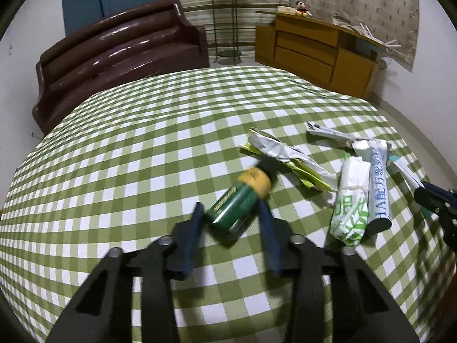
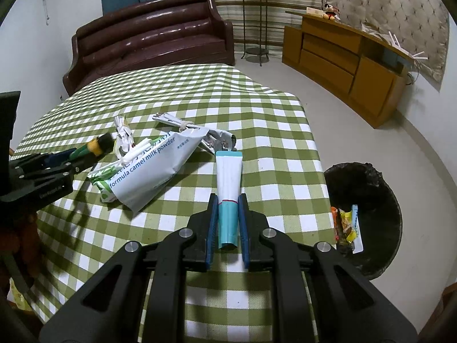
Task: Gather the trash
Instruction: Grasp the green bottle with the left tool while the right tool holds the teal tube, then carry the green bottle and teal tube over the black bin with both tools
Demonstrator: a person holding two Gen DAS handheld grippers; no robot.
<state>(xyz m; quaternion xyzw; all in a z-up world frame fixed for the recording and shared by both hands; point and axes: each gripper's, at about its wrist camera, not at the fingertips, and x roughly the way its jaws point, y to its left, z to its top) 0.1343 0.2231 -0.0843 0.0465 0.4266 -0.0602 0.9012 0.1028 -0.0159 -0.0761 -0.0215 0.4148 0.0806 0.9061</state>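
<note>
My left gripper (image 1: 231,208) has its blue fingers on both sides of a green bottle (image 1: 242,197) with a yellow band and dark cap, lying on the checked tablecloth (image 1: 142,157); the frame is blurred there. My right gripper (image 2: 227,198) is shut on a white and teal tube (image 2: 227,188). A white milk powder bag (image 2: 148,168) lies between the grippers, also seen in the left wrist view (image 1: 357,200). Crumpled silver wrappers (image 1: 280,154) lie behind it. A black-lined bin (image 2: 368,220) with some trash inside stands on the floor to the right of the table.
A brown sofa (image 2: 154,40) stands beyond the table's far edge. A wooden cabinet (image 2: 348,65) stands along the right wall. A metal plant stand (image 2: 255,23) is at the back. The table's right edge (image 2: 314,154) runs next to the bin.
</note>
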